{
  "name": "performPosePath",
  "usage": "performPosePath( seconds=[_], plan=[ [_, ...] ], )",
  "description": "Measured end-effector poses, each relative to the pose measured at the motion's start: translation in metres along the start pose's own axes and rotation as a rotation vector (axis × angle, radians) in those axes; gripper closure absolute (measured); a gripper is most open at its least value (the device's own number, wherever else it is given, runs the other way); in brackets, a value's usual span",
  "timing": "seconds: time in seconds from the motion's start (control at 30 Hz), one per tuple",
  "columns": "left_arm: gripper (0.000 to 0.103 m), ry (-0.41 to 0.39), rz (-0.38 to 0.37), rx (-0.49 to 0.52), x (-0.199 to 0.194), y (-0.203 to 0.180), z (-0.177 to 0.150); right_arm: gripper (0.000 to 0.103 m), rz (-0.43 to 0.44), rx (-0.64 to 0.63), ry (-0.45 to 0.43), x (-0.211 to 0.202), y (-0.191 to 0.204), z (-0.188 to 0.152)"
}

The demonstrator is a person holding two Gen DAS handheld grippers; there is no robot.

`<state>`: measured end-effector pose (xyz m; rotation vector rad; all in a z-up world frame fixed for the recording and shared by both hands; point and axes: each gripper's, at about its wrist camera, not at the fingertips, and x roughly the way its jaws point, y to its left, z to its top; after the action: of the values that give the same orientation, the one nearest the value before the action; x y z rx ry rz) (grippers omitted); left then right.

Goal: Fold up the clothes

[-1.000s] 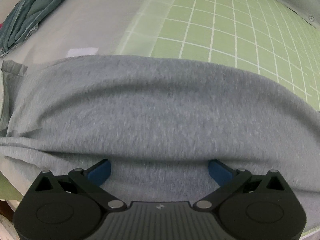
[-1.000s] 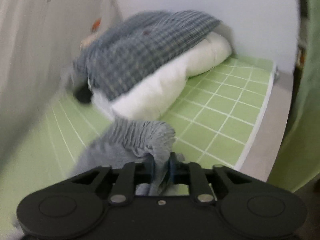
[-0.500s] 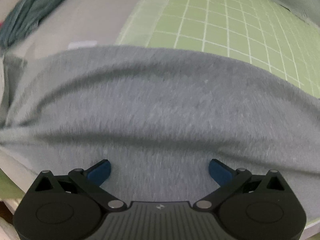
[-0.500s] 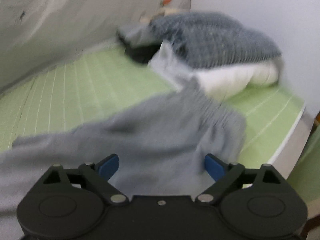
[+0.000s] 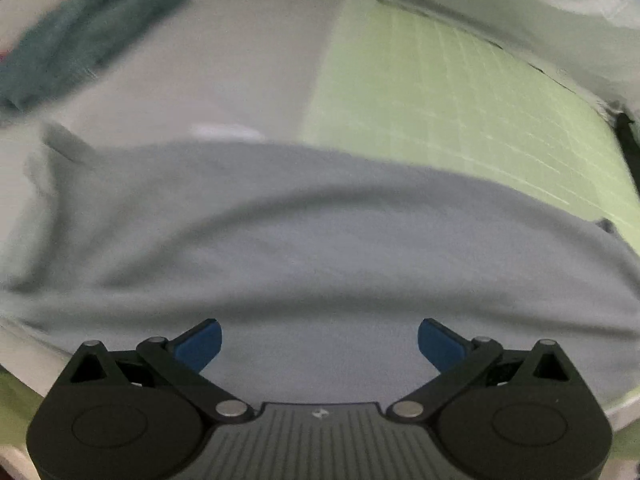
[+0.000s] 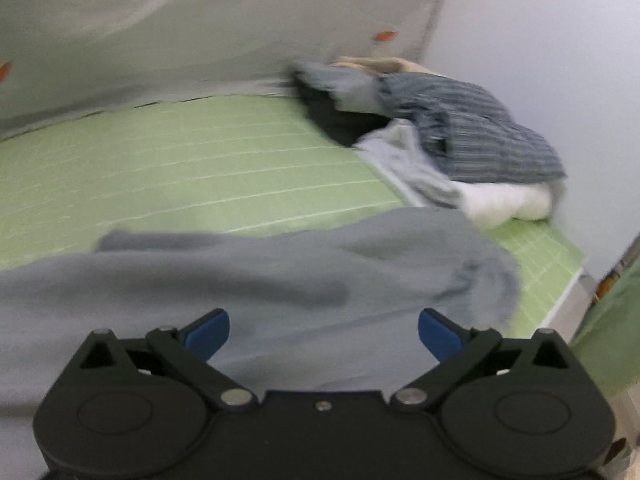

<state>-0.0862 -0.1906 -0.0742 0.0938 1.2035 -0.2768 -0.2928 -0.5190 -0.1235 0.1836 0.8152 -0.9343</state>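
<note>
Your grey garment (image 5: 320, 248) lies folded on the surface (image 6: 200, 168); the pile (image 6: 460, 148) at its far corner awaits. Your left gripper (image 5: 319, 342) is wide open and empty; your right gripper (image 6: 323, 334) is opening, holding nothing.

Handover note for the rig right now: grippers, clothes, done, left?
Left gripper: open, nothing held, above the grey garment.
Right gripper: jaws opening, wide apart, nothing pinched, above the same garment.
Grey garment: lies rumpled on the green mat, no neat fold showing.
Pile of clothes waits at the mat's far corner; a teal cloth lies off the mat.
Left: fold the grey one, then the pile.
</note>
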Motion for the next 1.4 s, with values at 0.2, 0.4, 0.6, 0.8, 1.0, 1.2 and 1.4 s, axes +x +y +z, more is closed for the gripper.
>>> performPosePath(
  seconds=[0.2, 0.4, 0.6, 0.8, 1.0, 1.2, 1.4],
  plan=[
    [0.0, -0.081, 0.11, -0.101, 0.003, 0.089, 0.026, 0.001, 0.094, -0.104, 0.003, -0.027, 0.074, -0.001],
    [0.006, -0.132, 0.15, -0.16, 0.015, 0.155, 0.049, 0.001, 0.134, -0.171, -0.008, -0.05, 0.136, -0.006],
    [0.036, -0.184, 0.132, -0.111, 0.013, 0.203, 0.066, 0.001, 0.122, -0.157, 0.002, -0.063, 0.174, -0.013],
    [0.082, -0.165, 0.065, -0.141, 0.015, 0.25, 0.063, 0.001, 0.102, -0.149, 0.021, -0.066, 0.201, -0.018],
    [0.06, -0.124, 0.02, -0.088, 0.023, 0.258, 0.049, 0.001, 0.104, -0.184, 0.035, -0.07, 0.222, -0.023],
    [0.06, -0.111, 0.023, -0.078, 0.034, 0.257, 0.041, 0.001, 0.102, -0.207, 0.037, -0.073, 0.23, -0.025],
    [0.098, -0.122, 0.093, -0.08, 0.031, 0.261, 0.038, 0.001, 0.101, -0.207, 0.034, -0.073, 0.233, -0.027]
  ],
)
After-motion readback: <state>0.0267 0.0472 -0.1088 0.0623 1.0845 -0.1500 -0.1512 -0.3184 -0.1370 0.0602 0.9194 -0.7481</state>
